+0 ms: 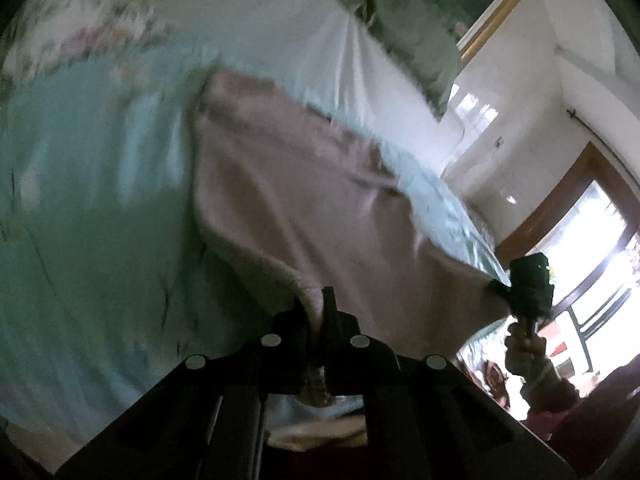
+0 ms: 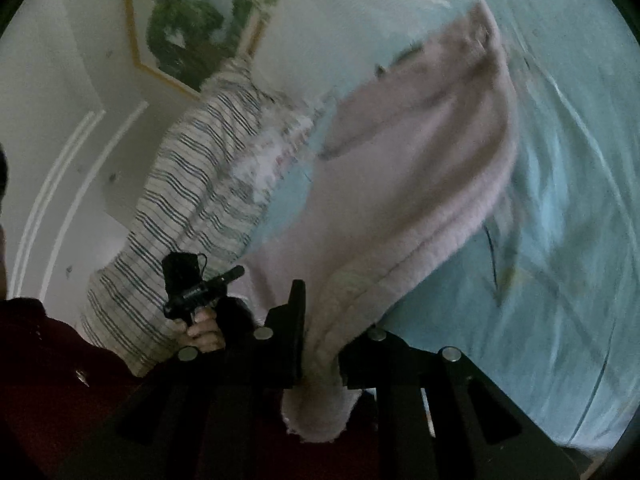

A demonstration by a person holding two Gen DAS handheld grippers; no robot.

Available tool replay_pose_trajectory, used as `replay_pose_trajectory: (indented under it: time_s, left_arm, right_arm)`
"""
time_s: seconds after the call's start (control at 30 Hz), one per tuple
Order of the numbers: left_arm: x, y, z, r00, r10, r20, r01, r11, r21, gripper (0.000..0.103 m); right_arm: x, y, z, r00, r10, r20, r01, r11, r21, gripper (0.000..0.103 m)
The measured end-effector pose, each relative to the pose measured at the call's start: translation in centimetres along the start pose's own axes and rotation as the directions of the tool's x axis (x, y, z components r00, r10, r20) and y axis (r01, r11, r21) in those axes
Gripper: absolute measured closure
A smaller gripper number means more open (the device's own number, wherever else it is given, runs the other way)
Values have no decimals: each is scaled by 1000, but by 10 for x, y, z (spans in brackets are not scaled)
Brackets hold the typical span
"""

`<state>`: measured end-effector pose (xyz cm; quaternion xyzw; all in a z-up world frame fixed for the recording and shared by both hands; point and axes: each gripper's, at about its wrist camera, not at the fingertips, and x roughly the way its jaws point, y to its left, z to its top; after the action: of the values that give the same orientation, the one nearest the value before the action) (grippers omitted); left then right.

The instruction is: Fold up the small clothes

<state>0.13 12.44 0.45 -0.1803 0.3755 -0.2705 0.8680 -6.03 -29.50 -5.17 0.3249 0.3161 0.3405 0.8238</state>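
**Count: One Garment, Two Tongs, One Bed**

One pink garment [image 1: 304, 200] is in view, a single piece of fleecy cloth. Two tongs appear: the left tongs [image 1: 318, 320] and the right tongs [image 2: 320, 320], one per hand. One bed [image 1: 92, 200] lies under them, with one pale blue sheet. One striped pillow [image 2: 180, 200] sits at its head. One gold-framed picture [image 2: 188, 20] hangs on the wall. One window [image 1: 600, 240] shows.
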Motion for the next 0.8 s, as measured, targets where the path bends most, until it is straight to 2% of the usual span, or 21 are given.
replay_pose_trajectory:
  time_s: [0.1,0.2,0.43,0.6,0.8]
  left_arm:
    - [-4,-10,27,997,11,83,-13,999,29,100]
    - [1,-14,59,985,49,166,-57,997,45,100]
    - [35,7,150,950,131,283,-127,991,-34,100]
    - [83,25,210,944,195,265,-188,981,-51,100]
    - [154,47,256,947,250,199,-245,968,-51,100]
  right_arm:
    - [-6,6,29,997,-4,76,6,1000,-26,88]
    - [-8,2,62,989,-33,142,38,999,-37,88]
    - [7,-24,152,962,-145,233,153,988,-16,90]
    - [30,-60,212,938,-242,247,236,970,54,90]
    - [52,-106,257,909,-336,245,311,941,134,92]
